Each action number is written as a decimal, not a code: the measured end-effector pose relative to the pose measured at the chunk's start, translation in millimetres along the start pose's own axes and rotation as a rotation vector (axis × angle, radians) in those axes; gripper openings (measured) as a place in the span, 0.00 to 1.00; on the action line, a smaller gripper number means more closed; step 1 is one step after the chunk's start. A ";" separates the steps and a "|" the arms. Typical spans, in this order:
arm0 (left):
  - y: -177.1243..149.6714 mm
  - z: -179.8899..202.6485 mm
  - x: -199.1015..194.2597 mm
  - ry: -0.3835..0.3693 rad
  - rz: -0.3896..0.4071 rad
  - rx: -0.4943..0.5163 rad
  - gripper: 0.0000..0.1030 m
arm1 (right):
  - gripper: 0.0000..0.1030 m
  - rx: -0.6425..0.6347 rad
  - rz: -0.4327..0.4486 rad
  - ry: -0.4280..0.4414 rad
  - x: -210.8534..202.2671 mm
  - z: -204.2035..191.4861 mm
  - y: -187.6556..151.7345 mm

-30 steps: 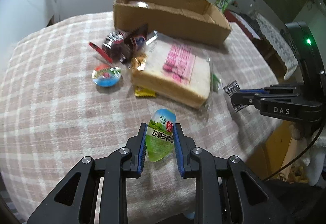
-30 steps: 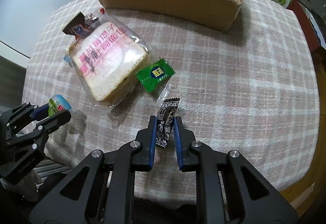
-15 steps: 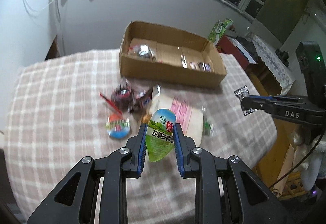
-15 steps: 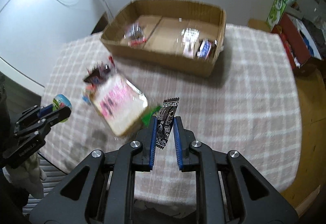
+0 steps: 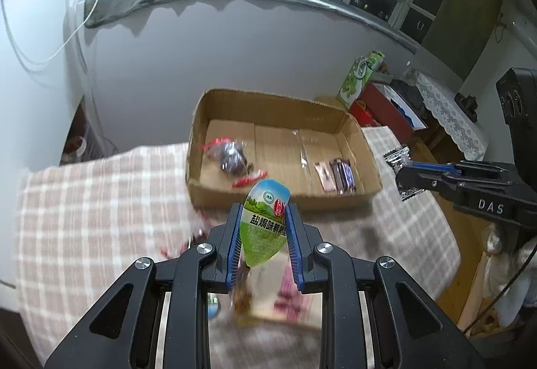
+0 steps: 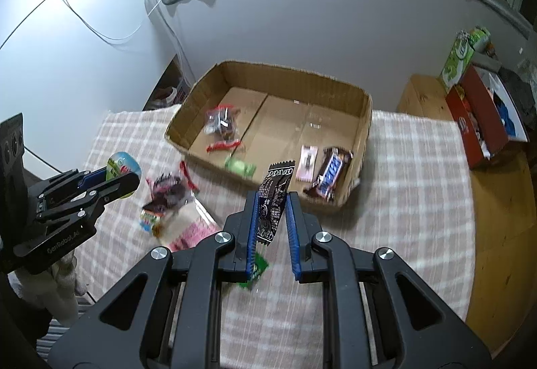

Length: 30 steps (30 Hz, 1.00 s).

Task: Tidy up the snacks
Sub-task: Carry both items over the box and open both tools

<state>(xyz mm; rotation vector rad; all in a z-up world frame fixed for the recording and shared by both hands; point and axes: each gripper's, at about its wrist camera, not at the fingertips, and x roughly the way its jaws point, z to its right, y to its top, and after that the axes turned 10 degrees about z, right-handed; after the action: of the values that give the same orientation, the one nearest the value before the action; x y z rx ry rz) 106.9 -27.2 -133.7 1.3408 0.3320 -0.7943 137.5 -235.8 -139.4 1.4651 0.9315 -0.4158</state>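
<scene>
My left gripper (image 5: 263, 218) is shut on a green egg-shaped snack pack (image 5: 265, 221), held in the air before the cardboard box (image 5: 214, 188). In the right wrist view the left gripper (image 6: 122, 176) shows at the left with the green pack (image 6: 121, 164). My right gripper (image 6: 272, 204) is shut on a black snack sachet (image 6: 273, 201), raised near the box's (image 6: 364, 134) front wall. The left wrist view shows the right gripper (image 5: 401, 172) with that sachet (image 5: 397, 157) at the right. Inside the box lie a clear bag of dark sweets (image 6: 221, 124), a pink sachet (image 6: 308, 162) and a blue bar (image 6: 330, 176).
On the checked tablecloth (image 6: 412, 174) lie a bread pack (image 6: 189, 229), a dark sweet bag (image 6: 167, 193), a green sachet (image 6: 256, 270) and a green sachet (image 6: 240, 166) by the box's front wall. A red box (image 6: 476, 124) and green carton (image 6: 458, 57) stand at the right.
Both grippers have risen from the table with their snacks and tilted up toward the box. The box's inside now shows, and the loose snacks have slid down behind the fingers.
</scene>
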 end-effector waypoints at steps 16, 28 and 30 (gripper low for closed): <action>26.8 11.9 69.0 -0.024 -0.053 0.011 0.22 | 0.16 0.016 -0.022 0.000 63.0 17.8 38.2; 32.1 7.6 94.9 -0.026 -0.102 0.002 0.27 | 0.18 0.005 -0.061 -0.003 91.7 22.6 43.5; 32.1 6.6 94.8 -0.029 -0.109 -0.002 0.35 | 0.33 0.002 -0.063 -0.010 92.8 22.2 43.7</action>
<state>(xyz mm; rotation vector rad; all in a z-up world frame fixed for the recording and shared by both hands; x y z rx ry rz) 193.7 -63.0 -169.0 1.3164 0.3856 -0.9035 232.4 -224.6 -183.0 1.4368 0.9713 -0.4707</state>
